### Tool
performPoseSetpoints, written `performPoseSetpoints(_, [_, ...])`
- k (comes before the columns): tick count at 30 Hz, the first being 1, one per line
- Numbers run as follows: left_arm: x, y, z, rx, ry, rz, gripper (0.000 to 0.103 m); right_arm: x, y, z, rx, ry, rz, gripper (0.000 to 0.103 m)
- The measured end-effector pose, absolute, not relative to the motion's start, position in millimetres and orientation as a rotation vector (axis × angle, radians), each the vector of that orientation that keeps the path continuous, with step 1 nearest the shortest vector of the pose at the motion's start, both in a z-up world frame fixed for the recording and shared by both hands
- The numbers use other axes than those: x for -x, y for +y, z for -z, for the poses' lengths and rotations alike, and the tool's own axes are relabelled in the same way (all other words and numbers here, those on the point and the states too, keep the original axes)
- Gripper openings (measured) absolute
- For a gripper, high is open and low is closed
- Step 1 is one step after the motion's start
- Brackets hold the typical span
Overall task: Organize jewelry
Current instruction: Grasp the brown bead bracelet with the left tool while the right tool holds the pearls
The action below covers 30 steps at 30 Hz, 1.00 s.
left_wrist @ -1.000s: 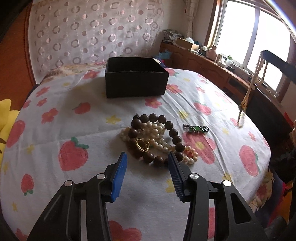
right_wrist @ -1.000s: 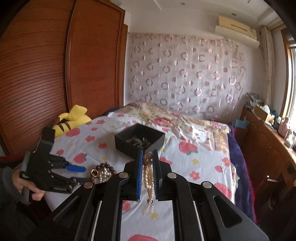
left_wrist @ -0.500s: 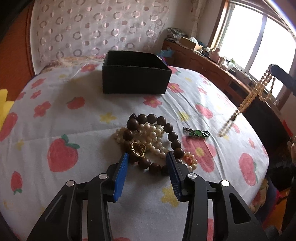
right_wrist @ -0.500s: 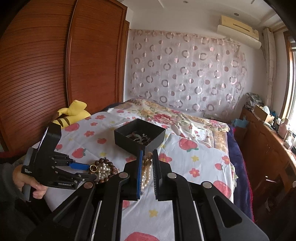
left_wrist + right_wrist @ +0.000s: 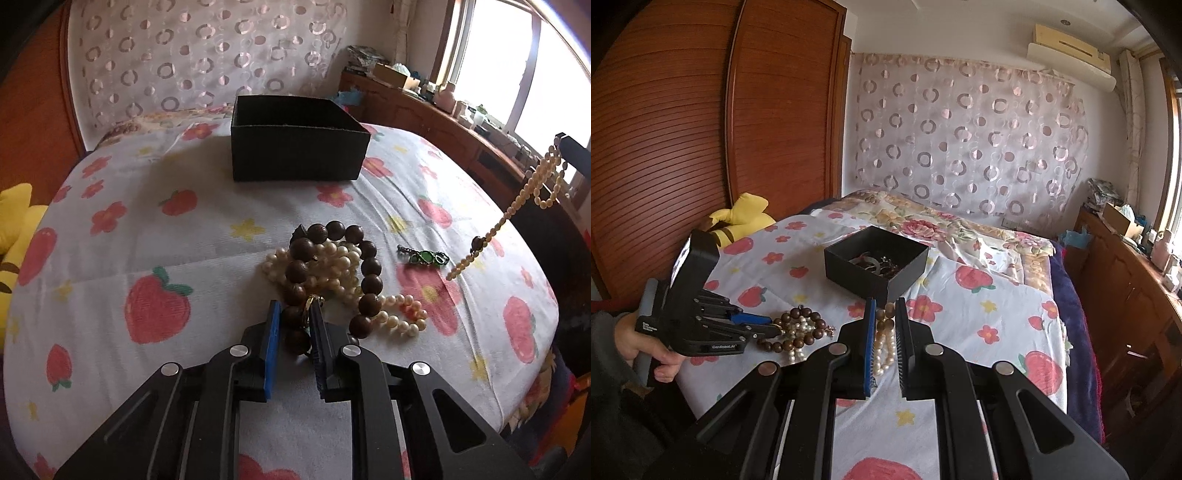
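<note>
Since a second ago the left gripper [image 5: 295, 326] has moved forward into the jewelry pile and narrowed its jaws from wide apart to a slim gap, now pinched on the near arc of the brown wooden bead bracelet [image 5: 334, 273], with a gold ring [image 5: 314, 302] caught just at the fingertips. That bracelet lies tangled over a heap of pearl strands [image 5: 340, 266] on the strawberry-print bedspread [image 5: 159, 266], so gripping its near edge probably lets it be lifted away from the pearls. A small green-stoned piece [image 5: 424, 256] lies apart to the right.

Meanwhile the right gripper [image 5: 885, 326] stays raised, jaws nearly closed on a cream bead necklace [image 5: 882, 341] that dangles beneath it, swung out slantwise in the left view. It hangs on the near side of the black box [image 5: 877, 260], which sits farther up the bed and already holds some jewelry; likely the necklace goes there next.
</note>
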<state>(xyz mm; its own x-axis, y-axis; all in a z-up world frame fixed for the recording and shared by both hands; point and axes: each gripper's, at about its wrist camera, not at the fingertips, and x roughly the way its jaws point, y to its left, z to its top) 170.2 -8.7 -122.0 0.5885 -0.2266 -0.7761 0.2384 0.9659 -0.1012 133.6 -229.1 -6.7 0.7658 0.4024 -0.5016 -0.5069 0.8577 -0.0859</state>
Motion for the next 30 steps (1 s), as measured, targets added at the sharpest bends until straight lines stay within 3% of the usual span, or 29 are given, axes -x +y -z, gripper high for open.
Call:
performPoseSetpoints(12, [-136,-8,101,-0.003,0.819,0.321,0.012,-135,-223,15,0.221,0.504,-0.497,0.012])
performPoseSetpoints(21, [-136,-3,112,-0.018,0.89,0.306,0.013,-135,-221,18,0.223,0.509,-0.498,0.012])
performPoseSetpoints(23, [-134,-1,112,-0.007,0.894,0.314,0.018,-134,-221,18,0.223,0.509,-0.497,0.012])
performPoseSetpoints(25, [-131,0,110,-0.008,0.891,0.317,0.033,-134,-221,18,0.221,0.509,-0.497,0.012])
performPoseSetpoints(30, [-126,7,95,0.014,0.854,0.343,0.039,-134,-221,17,0.226,0.51,-0.498,0.012])
